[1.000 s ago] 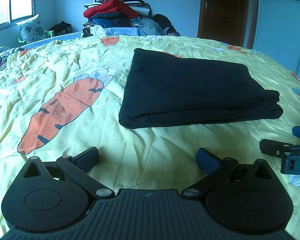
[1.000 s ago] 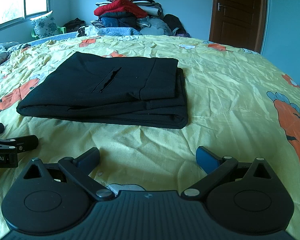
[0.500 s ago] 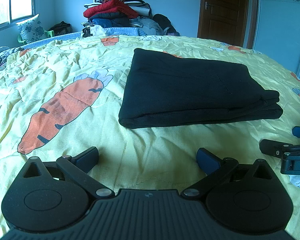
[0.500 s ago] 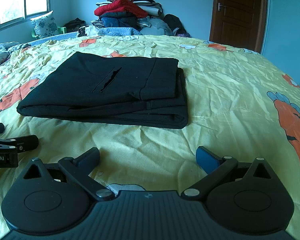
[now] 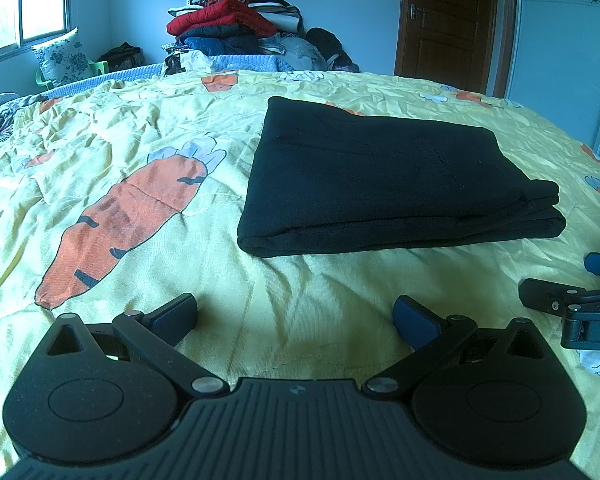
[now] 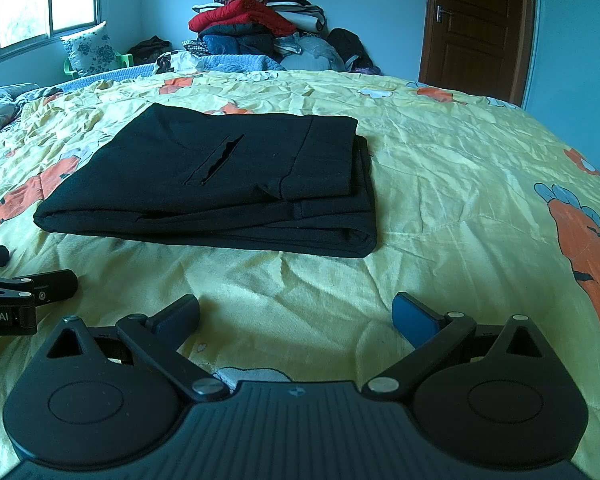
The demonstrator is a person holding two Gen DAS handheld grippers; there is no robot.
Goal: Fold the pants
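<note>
Pants [image 5: 380, 176]: black, folded flat on the bedspread [image 5: 140, 128].
Left gripper [image 5: 296, 320]: spread wide, holding nothing.
Right gripper [image 6: 296, 318]: spread wide, holding nothing.

Pants [image 5: 380, 176] folded, flat on bedspread [image 5: 140, 128], mid-bed. Left gripper [image 5: 296, 316] and right gripper [image 6: 296, 316] side by side on near side, apart from pants. Clothes pile [image 5: 228, 20] behind bed; door [image 5: 448, 20] far right.

change: none seen | pants [image 5: 380, 176]: same place | both grippers: same pose, jaws same spread
</note>
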